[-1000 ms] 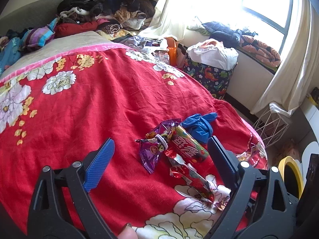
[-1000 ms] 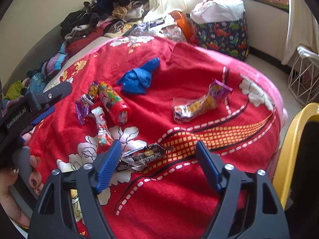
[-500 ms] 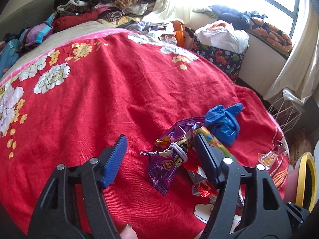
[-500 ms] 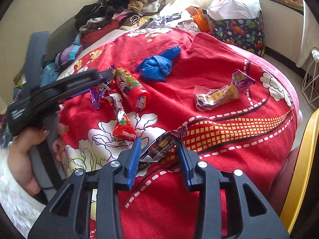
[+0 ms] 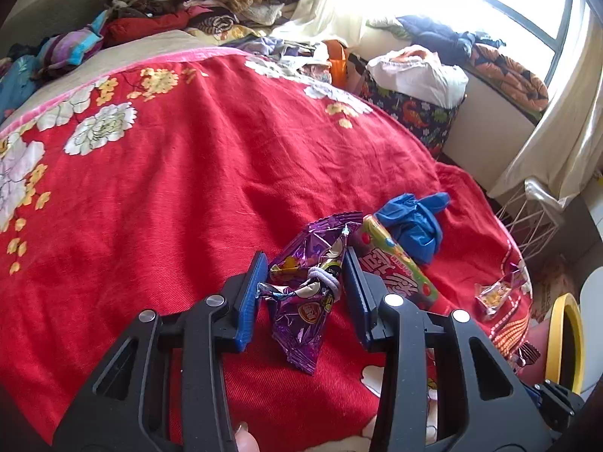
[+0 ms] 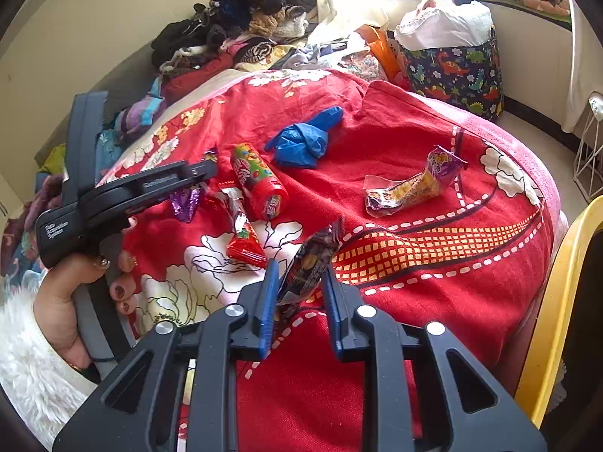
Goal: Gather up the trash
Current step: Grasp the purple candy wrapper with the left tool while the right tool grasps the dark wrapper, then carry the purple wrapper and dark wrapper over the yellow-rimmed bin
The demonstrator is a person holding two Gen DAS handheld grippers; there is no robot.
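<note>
Snack trash lies on a red flowered blanket (image 5: 169,196). My left gripper (image 5: 303,286) is closing around a purple foil wrapper (image 5: 301,320) with a grey hair tie on it; both pads touch its sides. A red candy tube (image 5: 395,275) and a blue glove (image 5: 412,222) lie just right of it. My right gripper (image 6: 299,290) is closing on a dark wrapper (image 6: 314,256), which stands tilted up between the pads. Ahead of it lie a red wrapper (image 6: 243,237), the candy tube (image 6: 258,184), the glove (image 6: 301,141) and a clear snack bag (image 6: 410,186).
A yellow-rimmed bin (image 6: 557,282) stands beside the bed on the right. A dinosaur-print basket (image 6: 452,71) and a white wire basket (image 5: 527,226) sit near the window. Clothes (image 5: 188,0) are piled at the head of the bed. A hand (image 6: 64,301) holds the left gripper.
Both pairs of jaws have narrowed a lot. The left gripper moved forward and down over the purple wrapper. The dark wrapper, flat before, now tilts up between the right pads.
</note>
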